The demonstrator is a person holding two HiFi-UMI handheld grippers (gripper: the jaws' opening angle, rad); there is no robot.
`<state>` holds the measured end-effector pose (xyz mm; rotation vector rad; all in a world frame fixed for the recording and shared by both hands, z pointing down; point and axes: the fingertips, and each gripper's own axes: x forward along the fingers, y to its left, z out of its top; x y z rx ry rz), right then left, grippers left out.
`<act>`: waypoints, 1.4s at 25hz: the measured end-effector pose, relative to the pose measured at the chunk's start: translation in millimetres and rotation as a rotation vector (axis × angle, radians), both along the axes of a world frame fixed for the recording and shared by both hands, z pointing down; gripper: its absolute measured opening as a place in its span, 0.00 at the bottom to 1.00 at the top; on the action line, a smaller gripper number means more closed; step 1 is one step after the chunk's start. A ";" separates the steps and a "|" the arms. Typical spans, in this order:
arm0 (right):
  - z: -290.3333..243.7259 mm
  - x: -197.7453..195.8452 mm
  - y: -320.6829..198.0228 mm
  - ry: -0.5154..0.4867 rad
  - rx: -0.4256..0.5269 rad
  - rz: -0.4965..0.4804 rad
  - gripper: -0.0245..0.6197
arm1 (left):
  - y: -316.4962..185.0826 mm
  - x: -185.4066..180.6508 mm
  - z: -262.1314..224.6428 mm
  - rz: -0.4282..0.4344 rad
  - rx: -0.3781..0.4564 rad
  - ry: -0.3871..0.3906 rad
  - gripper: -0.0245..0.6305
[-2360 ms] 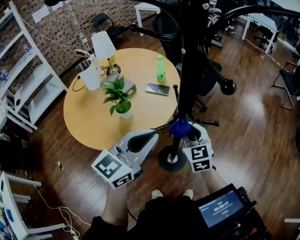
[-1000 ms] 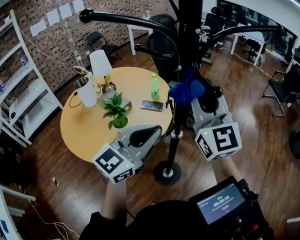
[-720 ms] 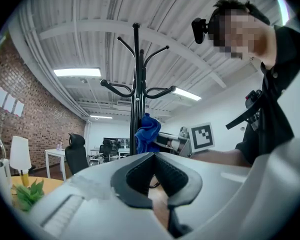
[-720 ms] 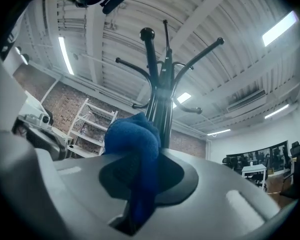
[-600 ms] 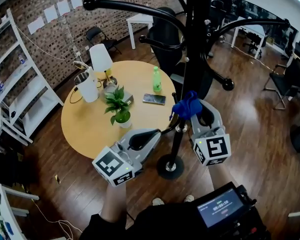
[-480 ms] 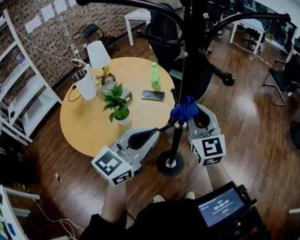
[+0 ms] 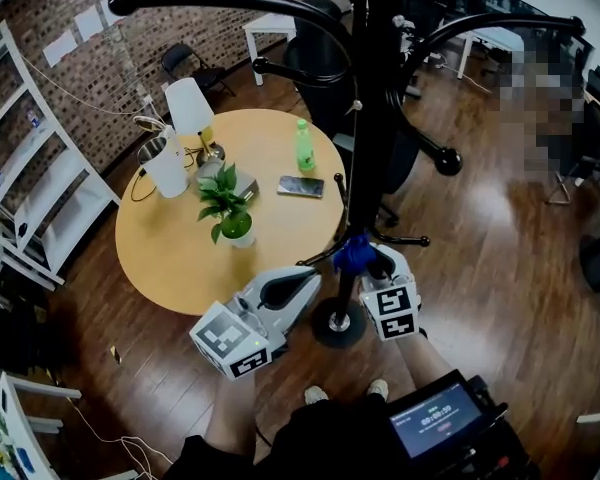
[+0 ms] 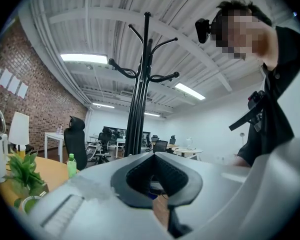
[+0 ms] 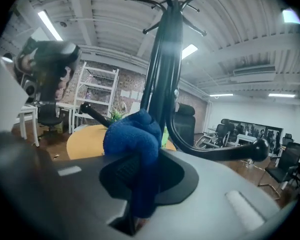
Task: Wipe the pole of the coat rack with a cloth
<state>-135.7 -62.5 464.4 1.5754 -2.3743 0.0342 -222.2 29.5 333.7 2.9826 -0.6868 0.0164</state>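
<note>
The right hand-held gripper point(image 7: 372, 268) has its jaws pressed shut on a fluffy blue cloth point(image 7: 355, 255). In the right gripper view the cloth point(image 9: 132, 134) bunches up in a soft lump above the jaws and a strip of it hangs down between them. The lump leans on the tall black metal pole point(image 9: 162, 74) of the coat rack.

From the head view the cloth sits low on the pole point(image 7: 375, 118), a bit above the round black base point(image 7: 325, 330) on the brown wood floor point(image 7: 480, 268). It is right by the lowest thin pegs.

The left hand-held gripper point(image 7: 305, 278) is just left of the pole. Its tip is at the end of a thin black peg point(image 7: 328, 256) that sticks out to the left. In the left gripper view the jaws point(image 8: 157, 184) are drawn close, with only a thin slit between them. Something dark sits low in that slit — I cannot tell what it is. The pole point(image 8: 138, 114) stands straight ahead of this gripper.

To the far left is a round yellow wooden desk point(image 7: 170, 258). On it stand a leafy green plant in a white pot point(image 7: 225, 203), a green plastic bottle point(image 7: 305, 148), a flat dark phone point(image 7: 300, 186), a white lamp point(image 7: 187, 106) and a white jug point(image 7: 167, 166) — all well apart from the cloth.
</note>
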 end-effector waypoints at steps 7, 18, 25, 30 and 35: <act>-21.8 0.2 0.1 -0.017 0.010 -0.027 0.12 | -1.8 8.1 -4.5 -0.008 0.014 -0.010 0.04; -220.5 3.8 1.5 -0.124 0.408 -0.113 0.12 | -5.5 23.8 -54.0 -0.003 0.152 -0.006 0.04; -313.1 5.7 6.3 -0.157 0.596 -0.162 0.12 | -4.9 18.8 -75.3 -0.020 0.228 0.019 0.04; -333.3 6.6 9.0 -0.147 0.636 -0.165 0.12 | -4.0 13.1 -81.2 -0.016 0.218 0.068 0.04; -301.5 5.6 12.5 -0.131 0.597 -0.137 0.12 | -4.9 11.0 -60.7 -0.003 0.168 0.087 0.04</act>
